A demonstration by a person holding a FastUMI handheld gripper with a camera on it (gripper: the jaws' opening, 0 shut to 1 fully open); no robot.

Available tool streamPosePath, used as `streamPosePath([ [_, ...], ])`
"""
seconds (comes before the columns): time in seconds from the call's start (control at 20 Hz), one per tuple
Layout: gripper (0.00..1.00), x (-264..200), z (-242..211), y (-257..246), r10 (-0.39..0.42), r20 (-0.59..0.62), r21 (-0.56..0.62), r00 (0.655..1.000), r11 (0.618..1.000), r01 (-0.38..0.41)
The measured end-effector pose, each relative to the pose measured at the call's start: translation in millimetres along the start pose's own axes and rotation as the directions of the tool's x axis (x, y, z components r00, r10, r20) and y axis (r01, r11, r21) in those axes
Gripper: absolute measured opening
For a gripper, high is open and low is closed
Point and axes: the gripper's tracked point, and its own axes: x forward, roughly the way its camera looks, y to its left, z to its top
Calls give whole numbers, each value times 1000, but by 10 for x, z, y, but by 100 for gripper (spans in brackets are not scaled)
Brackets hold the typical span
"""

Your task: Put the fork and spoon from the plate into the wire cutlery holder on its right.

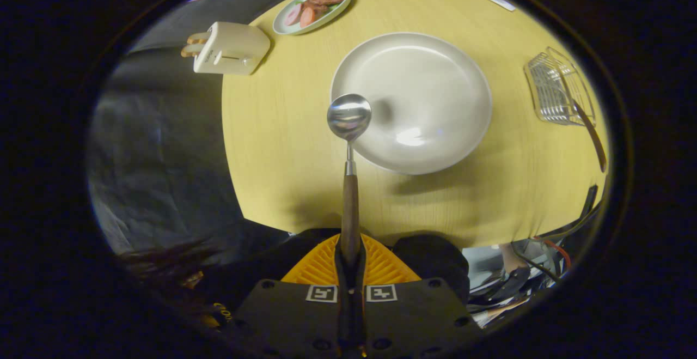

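The gripper [350, 250] pinches the spoon [349, 146] by its wooden handle, whose end is hidden. White plate [435, 70] at one o'clock, wire cutlery holder [555, 89] at two.

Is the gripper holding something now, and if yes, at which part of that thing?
Yes. The gripper is shut on the spoon, with both fingers pressing the lower end of its wooden handle. The bowl points forward, above the edge of the white plate.

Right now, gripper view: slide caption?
Claw shut on spoon above empty plate; fork already in wire cutlery holder.
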Motion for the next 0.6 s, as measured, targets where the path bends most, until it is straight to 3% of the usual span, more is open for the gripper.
streamPosePath([
  [0.3,5,-660,71,-260,-23,76,83,997,996,16],
  [0.6,5,-1279,275,-862,-104,144,185,984,980,77],
])
